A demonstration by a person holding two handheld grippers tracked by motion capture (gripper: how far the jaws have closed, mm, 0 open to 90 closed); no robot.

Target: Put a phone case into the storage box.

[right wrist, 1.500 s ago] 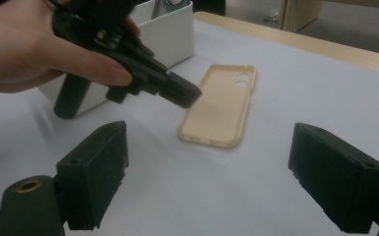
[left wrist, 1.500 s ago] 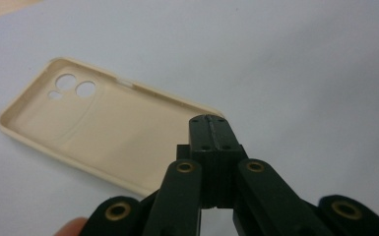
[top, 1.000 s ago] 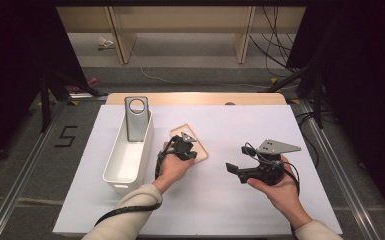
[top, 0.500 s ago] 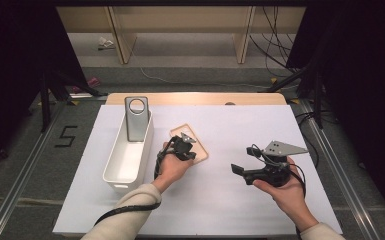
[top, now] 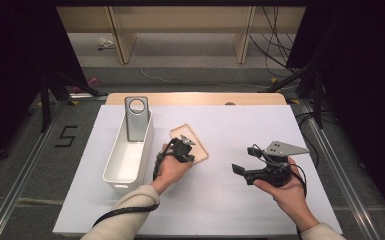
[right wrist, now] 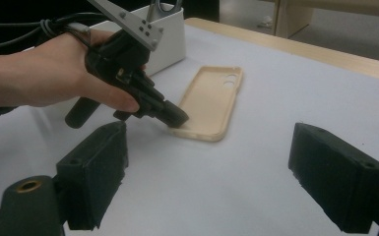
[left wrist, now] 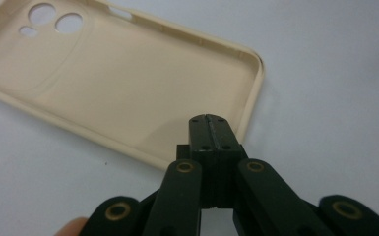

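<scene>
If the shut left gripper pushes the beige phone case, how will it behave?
The phone case looks thin and hollow, so probably light; it should slide on the smooth white table. It lies flat, open side up, so tipping seems unlikely. Its thin rim may flex under the left gripper.

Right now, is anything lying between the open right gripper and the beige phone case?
Nothing visible: bare white table separates the right gripper from the phone case. The left gripper, jaws shut, sits at the case's near end, off to one side.
</scene>
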